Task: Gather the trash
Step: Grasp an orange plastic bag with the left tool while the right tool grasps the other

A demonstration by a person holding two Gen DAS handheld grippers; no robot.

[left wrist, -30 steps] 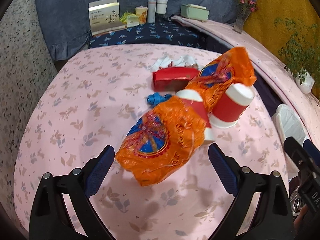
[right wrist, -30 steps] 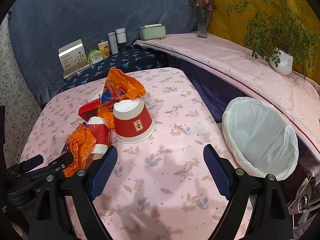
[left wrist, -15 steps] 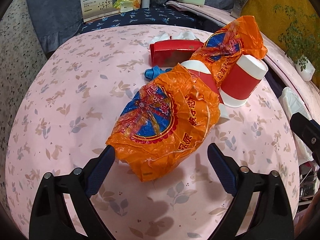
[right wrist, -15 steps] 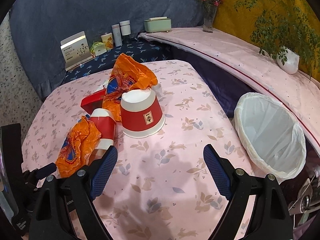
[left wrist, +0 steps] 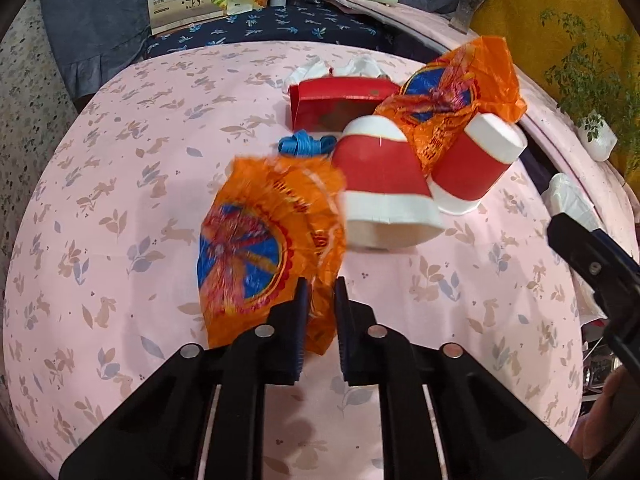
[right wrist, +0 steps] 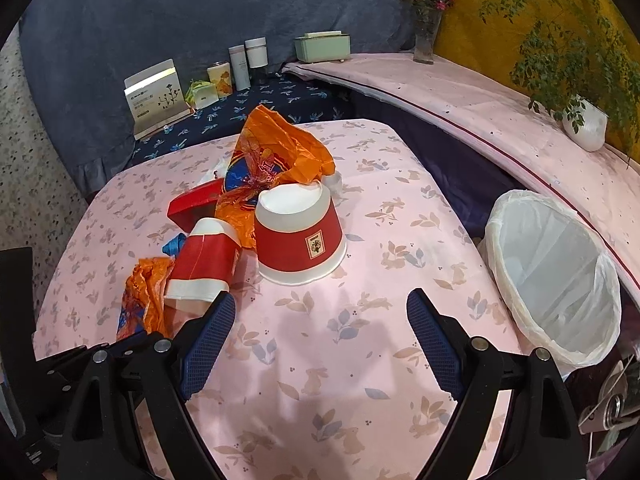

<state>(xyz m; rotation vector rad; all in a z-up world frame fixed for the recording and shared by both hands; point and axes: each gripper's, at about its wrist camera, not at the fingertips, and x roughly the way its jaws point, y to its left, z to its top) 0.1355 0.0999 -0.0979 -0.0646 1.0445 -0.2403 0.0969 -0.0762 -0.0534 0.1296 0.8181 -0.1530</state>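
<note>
- Left gripper: jaws drawn together, clamped on the near edge of the orange wrapper. A fold of the wrapper sits pinched between the two blue pads.
- Orange wrapper: the bulk extends ahead and to the left of the left gripper, over the pink tablecloth. It appears motion-blurred; contact with the cloth cannot be confirmed.
- Near paper cup: red and white, lying on its side just right of the wrapper, ahead of the left gripper.
- Second paper cup: inverted, just beyond the near cup.
- Second orange wrapper: behind both cups, beside the red box.
- Blue scrap: between the red box and the clamped wrapper.
- Right gripper: jaws wide apart, holding nothing, above bare cloth in front of the inverted cup.
- Lined bin: to the right of the right gripper, beyond the table edge.
</note>
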